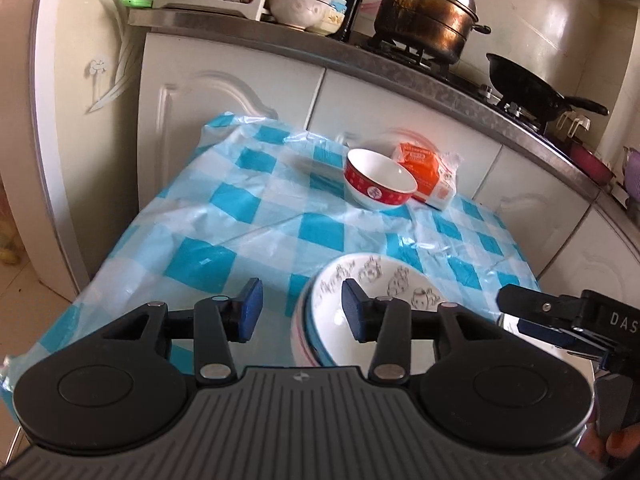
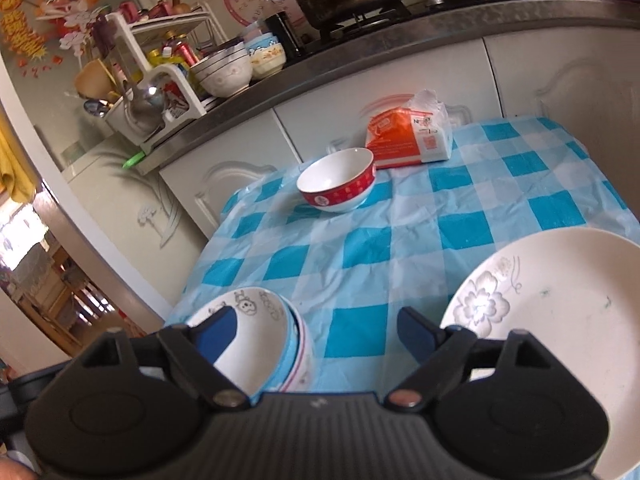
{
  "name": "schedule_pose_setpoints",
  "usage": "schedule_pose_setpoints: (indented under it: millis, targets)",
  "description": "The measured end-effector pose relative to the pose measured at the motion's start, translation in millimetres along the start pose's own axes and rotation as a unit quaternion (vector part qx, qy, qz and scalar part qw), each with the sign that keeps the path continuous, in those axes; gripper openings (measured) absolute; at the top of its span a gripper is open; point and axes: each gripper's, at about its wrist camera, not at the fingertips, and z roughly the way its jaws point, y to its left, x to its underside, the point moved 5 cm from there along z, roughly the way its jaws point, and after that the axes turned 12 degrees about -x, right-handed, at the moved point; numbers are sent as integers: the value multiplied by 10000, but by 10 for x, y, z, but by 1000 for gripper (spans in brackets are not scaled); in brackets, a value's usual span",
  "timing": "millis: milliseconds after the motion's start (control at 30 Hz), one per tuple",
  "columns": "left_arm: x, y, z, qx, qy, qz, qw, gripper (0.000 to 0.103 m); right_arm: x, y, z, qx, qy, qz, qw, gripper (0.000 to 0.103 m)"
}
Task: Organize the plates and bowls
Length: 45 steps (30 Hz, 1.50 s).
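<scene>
A stack of nested bowls, the top one white with cartoon drawings (image 1: pixel 376 292), sits at the near edge of the checked table; it also shows in the right wrist view (image 2: pixel 264 320). A red-banded white bowl (image 1: pixel 380 180) (image 2: pixel 338 182) stands alone farther back. A white plate with a grey flower (image 2: pixel 560 312) lies at the near right. My left gripper (image 1: pixel 301 312) is open and empty, above the stack's left rim. My right gripper (image 2: pixel 316 334) is open and empty, between the stack and the plate; it shows at the right in the left wrist view (image 1: pixel 536 312).
An orange and white tissue pack (image 1: pixel 430 176) (image 2: pixel 408 138) lies behind the red bowl. The table wears a blue checked plastic cloth (image 1: pixel 256 224). White cabinets stand behind it. The counter holds a steamer pot (image 1: pixel 428 12), a black pan (image 1: pixel 528 84), a rack and more bowls (image 2: pixel 228 70).
</scene>
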Motion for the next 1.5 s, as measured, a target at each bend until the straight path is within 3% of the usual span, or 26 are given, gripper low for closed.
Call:
schedule_pose_setpoints:
  millis: [367, 567, 1000, 1200, 1400, 1500]
  targets:
    - [-494, -65, 198, -149, -396, 294, 9987, 69, -353, -80, 109, -238, -158, 258, 9993, 93]
    - [-725, -256, 464, -339, -555, 646, 9958, 97, -586, -247, 334, -285, -101, 499, 9983, 94]
    - [-1155, -633, 1259, -463, -347, 875, 9945, 100, -997, -600, 892, -91, 95, 445, 9989, 91]
    - [-1274, -813, 1638, -360, -218, 920, 9949, 99, -1161, -745, 1230, -225, 222, 533, 9981, 88]
    - [-1291, -965, 2020, -254, 65, 1100, 9936, 93, -1278, -991, 1534, -381, 317, 1056, 9932, 76]
    - [-1275, -997, 2212, -244, 346, 1081, 9932, 76, -1328, -1091, 1638, -502, 323, 1252, 9903, 69]
